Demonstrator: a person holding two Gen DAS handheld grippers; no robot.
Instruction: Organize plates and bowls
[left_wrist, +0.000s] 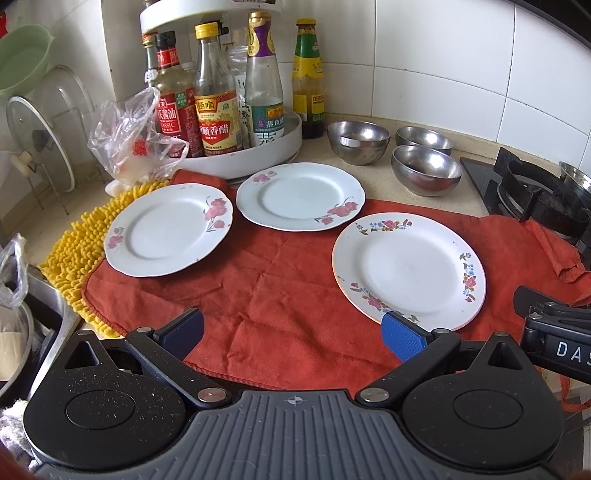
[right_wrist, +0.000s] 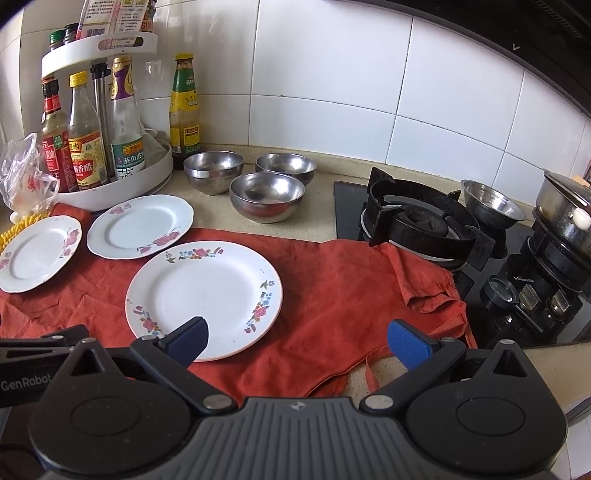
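a big red cloth (left_wrist: 280, 280) spread flat over the counter, lying under nearly all else. at the right, a black stove (right_wrist: 424, 221) with a small steel dish beside its ring. at the back left, a white round rack (left_wrist: 243, 155) full of sauce bottles, and one more bottle with a yellow label (left_wrist: 307, 70) standing just outside it. on the cloth, three plates, none touching another: the biggest plate (left_wrist: 410, 269) with small mixed flowers at the near right, a pink-flower plate (left_wrist: 300, 195) in the middle back, partly off the cloth's edge, and another pink-flower plate (left_wrist: 168, 229) at the left, partly over a yellow fluffy mat (left_wrist: 77, 254). behind the plates, on bare counter – three steel bowls (right_wrist: 266, 197) close together, one in front and two behind, all upright. near the rack, a crumpled clear bag (left_wrist: 129, 140). low in front, left gripper (left_wrist: 293, 334) spread wide, holding nothing, its right blue pad over the near rim of the biggest plate. right gripper (right_wrist: 297, 343) spread wide too, holding nothing – its left pad over that same plate's near edge, its right pad over the cloth.
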